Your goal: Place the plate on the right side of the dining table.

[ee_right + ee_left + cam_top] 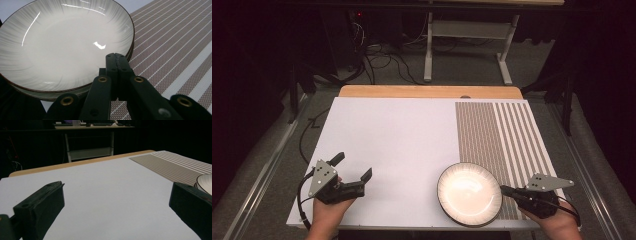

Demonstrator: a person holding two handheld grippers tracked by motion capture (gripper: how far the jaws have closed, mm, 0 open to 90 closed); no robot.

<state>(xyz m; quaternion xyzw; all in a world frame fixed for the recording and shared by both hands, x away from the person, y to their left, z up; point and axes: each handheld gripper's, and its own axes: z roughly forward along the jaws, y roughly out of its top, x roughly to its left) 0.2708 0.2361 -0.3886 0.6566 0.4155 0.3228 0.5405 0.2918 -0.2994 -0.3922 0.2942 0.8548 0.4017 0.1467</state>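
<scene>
From the high view, a round plate (pixel 469 194) sits at the near right of the white table top (pixel 397 145), half on the plain white and half on the brown striped mat (pixel 502 135); it is pale and glossy inside, with a thin dark rim and fine radial fluting around the wall. The right gripper (pixel 507 190) lies just at the plate's right edge, jaws pressed together, and whether the tips touch the rim cannot be told here. The left gripper (pixel 352 167) rests at the near left, well apart from the plate, jaws spread wide with nothing between them — the middle and far table are bare white out to the wooden edge (pixel 427 91). In the left gripper view, the two black jaws stand far apart over bare white surface, and the plate's rim (pixel 204 183) shows just beyond the right-hand jaw. In the right gripper view, the closed jaws (pixel 116 56) meet over the plate's (pixel 62 47) near rim, gripping nothing visible; the dark rim line and grey fluting are clear — no writing can be read.
</scene>
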